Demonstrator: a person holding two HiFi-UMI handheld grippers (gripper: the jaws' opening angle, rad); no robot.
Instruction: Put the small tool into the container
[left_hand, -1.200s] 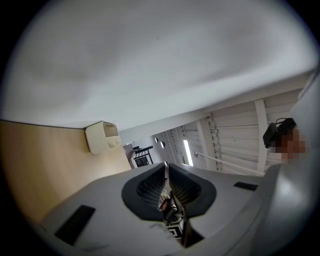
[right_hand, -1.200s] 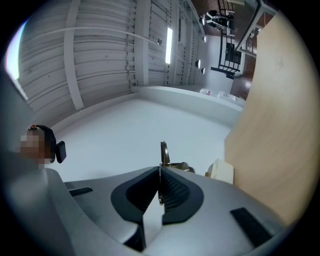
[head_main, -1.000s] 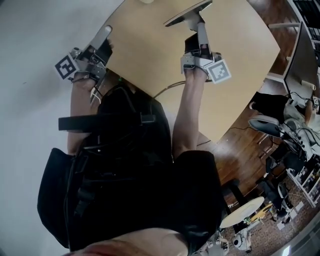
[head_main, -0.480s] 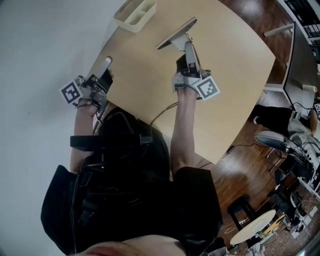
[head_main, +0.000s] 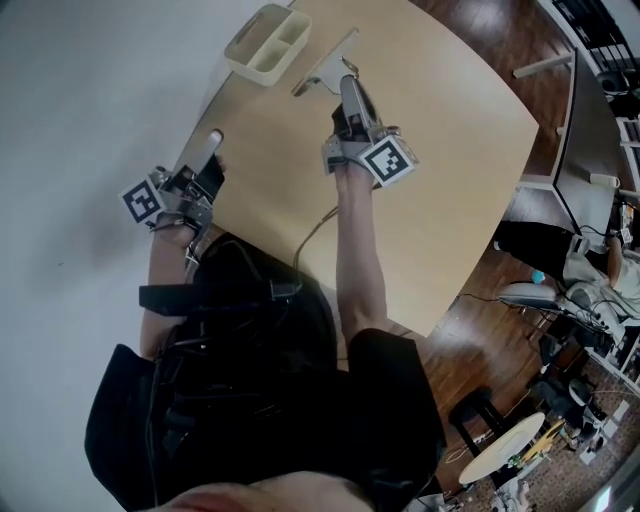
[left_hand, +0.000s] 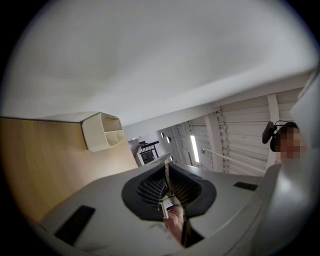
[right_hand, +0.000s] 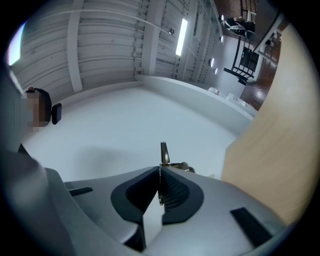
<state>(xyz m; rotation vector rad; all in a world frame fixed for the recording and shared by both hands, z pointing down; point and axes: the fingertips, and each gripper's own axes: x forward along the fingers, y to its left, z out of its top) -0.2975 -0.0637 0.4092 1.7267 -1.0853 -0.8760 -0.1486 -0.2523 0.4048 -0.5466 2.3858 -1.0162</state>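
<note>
The small tool (head_main: 322, 65) is a thin flat metal strip, and my right gripper (head_main: 341, 86) is shut on it over the tan table (head_main: 450, 150). Its far end reaches close to the cream two-compartment container (head_main: 266, 44) at the table's far left corner. In the right gripper view the tool (right_hand: 163, 152) sticks up edge-on from the closed jaws of the right gripper (right_hand: 160, 173). My left gripper (head_main: 212, 140) hovers at the table's left edge, shut, nothing held. From the left gripper (left_hand: 167, 172) view, the container (left_hand: 102, 131) lies ahead to the left.
A white wall (head_main: 90, 90) runs along the table's left side. A thin cable (head_main: 312, 226) lies on the table near the person's right arm. Beyond the table's right edge are wooden floor, a desk (head_main: 580, 120) and chairs.
The right gripper has carried the tool leftward across the table toward the container, which has come into the head view. The left gripper has stayed about where it was.
</note>
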